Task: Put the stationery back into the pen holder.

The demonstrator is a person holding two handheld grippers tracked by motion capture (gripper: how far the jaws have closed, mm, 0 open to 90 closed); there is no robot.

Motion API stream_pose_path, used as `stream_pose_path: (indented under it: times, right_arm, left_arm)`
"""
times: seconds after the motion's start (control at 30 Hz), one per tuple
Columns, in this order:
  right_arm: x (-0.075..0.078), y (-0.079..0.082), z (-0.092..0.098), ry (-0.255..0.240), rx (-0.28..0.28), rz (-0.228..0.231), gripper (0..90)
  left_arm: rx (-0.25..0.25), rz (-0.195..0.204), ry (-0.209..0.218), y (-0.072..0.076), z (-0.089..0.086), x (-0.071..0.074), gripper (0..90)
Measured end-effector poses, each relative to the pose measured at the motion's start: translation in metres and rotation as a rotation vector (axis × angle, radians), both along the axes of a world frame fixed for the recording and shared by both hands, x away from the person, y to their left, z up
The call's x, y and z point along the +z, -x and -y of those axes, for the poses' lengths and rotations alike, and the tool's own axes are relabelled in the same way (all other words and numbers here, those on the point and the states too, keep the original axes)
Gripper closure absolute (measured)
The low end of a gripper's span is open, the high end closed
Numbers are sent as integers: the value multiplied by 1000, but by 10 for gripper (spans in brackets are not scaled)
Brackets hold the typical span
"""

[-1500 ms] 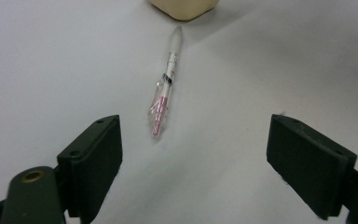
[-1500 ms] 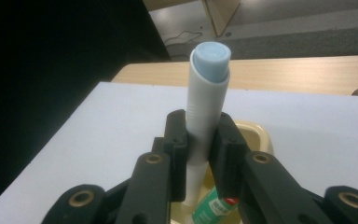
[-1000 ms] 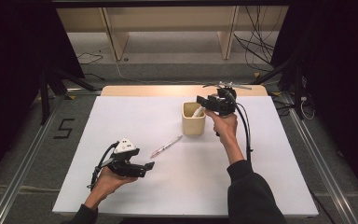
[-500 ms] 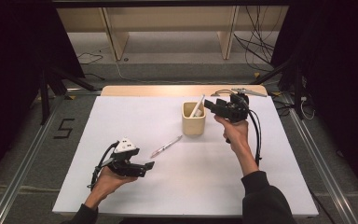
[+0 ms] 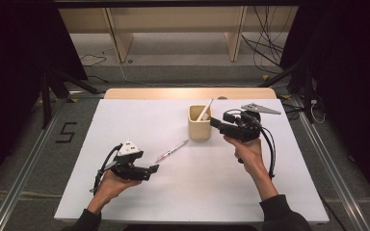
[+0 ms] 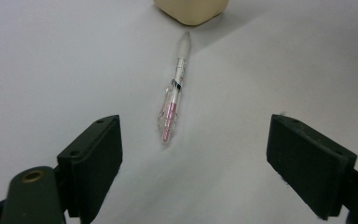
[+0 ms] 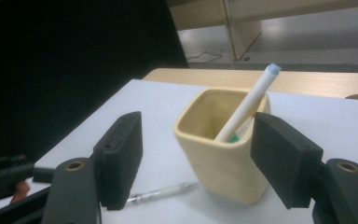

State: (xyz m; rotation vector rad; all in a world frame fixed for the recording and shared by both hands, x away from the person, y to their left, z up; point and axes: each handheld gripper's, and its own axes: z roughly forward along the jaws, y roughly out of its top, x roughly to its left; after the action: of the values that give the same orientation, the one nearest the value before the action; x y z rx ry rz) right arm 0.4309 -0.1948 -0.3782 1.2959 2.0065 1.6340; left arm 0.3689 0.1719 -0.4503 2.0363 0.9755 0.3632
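A cream square cup (image 5: 199, 126) stands on the white table (image 5: 125, 115) with a white pen (image 5: 204, 109) leaning in it. Just right of the cup, my right gripper (image 5: 215, 122) points at it; its jaws have just been opening and nothing is between them. In the right gripper view the cup (image 7: 223, 154) and the white pen (image 7: 247, 105) sit beyond the open jaws. A clear pink pen (image 5: 171, 150) lies flat left of the cup. My left gripper (image 5: 153, 169) rests open near the front, aimed at that pink pen (image 6: 175, 95).
A wooden strip (image 5: 149, 93) runs along the table's far edge, with shelving and cables on the floor behind it. Metal rails (image 5: 24, 159) flank the table on both sides. The left hand's gripper (image 7: 4, 175) appears at the left of the right gripper view.
My right gripper has drawn back from above the cup to its right side and its jaws stand wider. The white pen stays leaning in the cup. The left hand has not moved.
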Motion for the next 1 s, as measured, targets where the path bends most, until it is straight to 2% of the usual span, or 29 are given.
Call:
stream_pose_path:
  times: [0.17, 0.23, 0.5, 0.6, 0.7, 0.87, 1.0]
  right_arm:
    - [-7, 16, 2, 36, 40, 5, 327]
    - [-11, 22, 4, 33, 52, 6, 327]
    - [-27, 44, 17, 22, 81, -12, 317]
    - [-33, 51, 22, 33, 85, -13, 310]
    - [-41, 59, 26, 46, 94, -19, 308]
    - [-57, 70, 27, 105, 112, -30, 299]
    - [-62, 78, 27, 112, 128, -41, 297]
  left_arm:
    - [-11, -8, -13, -3, 4, 0, 181]
    - [-13, -10, -18, -5, 5, 0, 181]
    - [-24, -63, -51, -19, 13, 2, 185]
    - [-28, -86, -79, -27, 16, 2, 200]
    - [-37, -120, -89, -35, 19, 0, 214]
    - [-52, -146, -119, -44, 27, -4, 245]
    - [-62, -159, -175, -51, 34, -6, 284]
